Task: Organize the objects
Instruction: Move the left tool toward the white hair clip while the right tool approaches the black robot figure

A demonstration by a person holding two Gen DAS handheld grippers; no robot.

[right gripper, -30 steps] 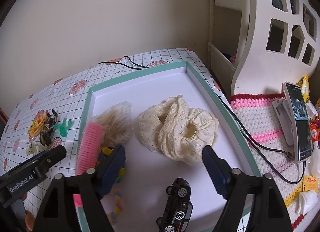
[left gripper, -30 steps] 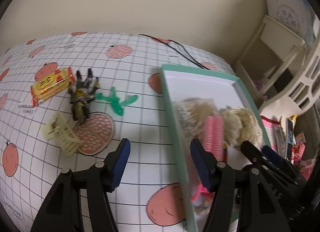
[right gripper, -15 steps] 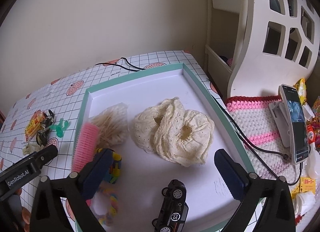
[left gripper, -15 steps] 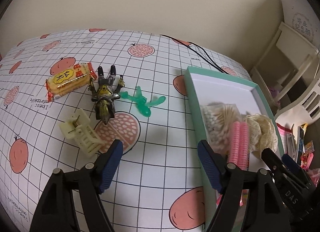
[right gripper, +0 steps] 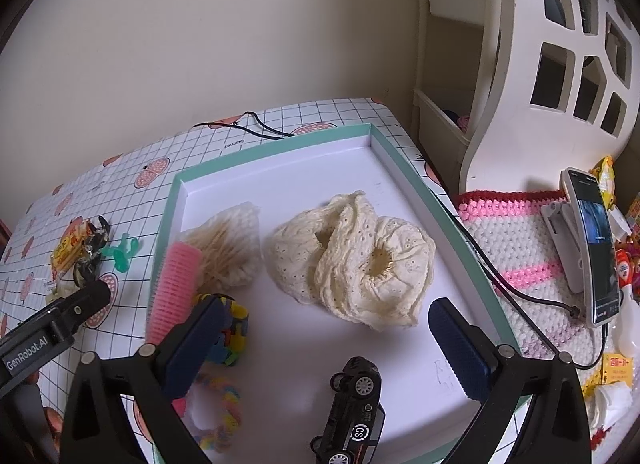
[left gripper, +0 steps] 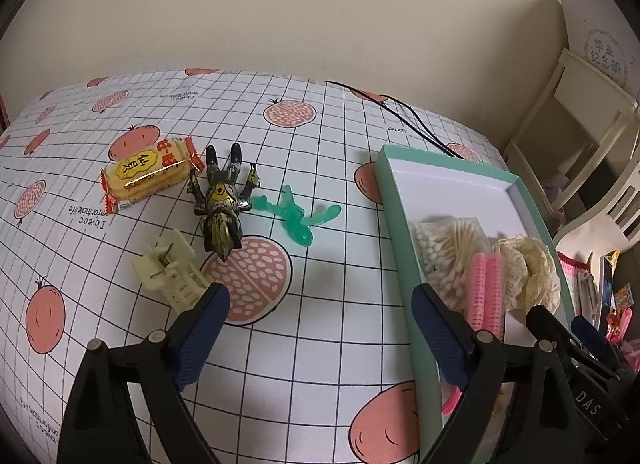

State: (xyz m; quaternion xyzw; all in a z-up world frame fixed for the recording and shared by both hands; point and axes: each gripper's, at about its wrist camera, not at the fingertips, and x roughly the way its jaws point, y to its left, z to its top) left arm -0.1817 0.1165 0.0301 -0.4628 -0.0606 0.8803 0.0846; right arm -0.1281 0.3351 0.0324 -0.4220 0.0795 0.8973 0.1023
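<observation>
Dark robot figure (left gripper: 219, 209), flat on tablecloth beside green tray (left gripper: 394, 223).

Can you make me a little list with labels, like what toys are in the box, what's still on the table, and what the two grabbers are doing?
In the box: lace cloth, cotton swabs, pink roller, toy car, block toy, rainbow loop
On the table: snack pack, robot figure, green toy, cream clip
Left gripper: open, empty, above the table
Right gripper: open, empty, above the box
</observation>
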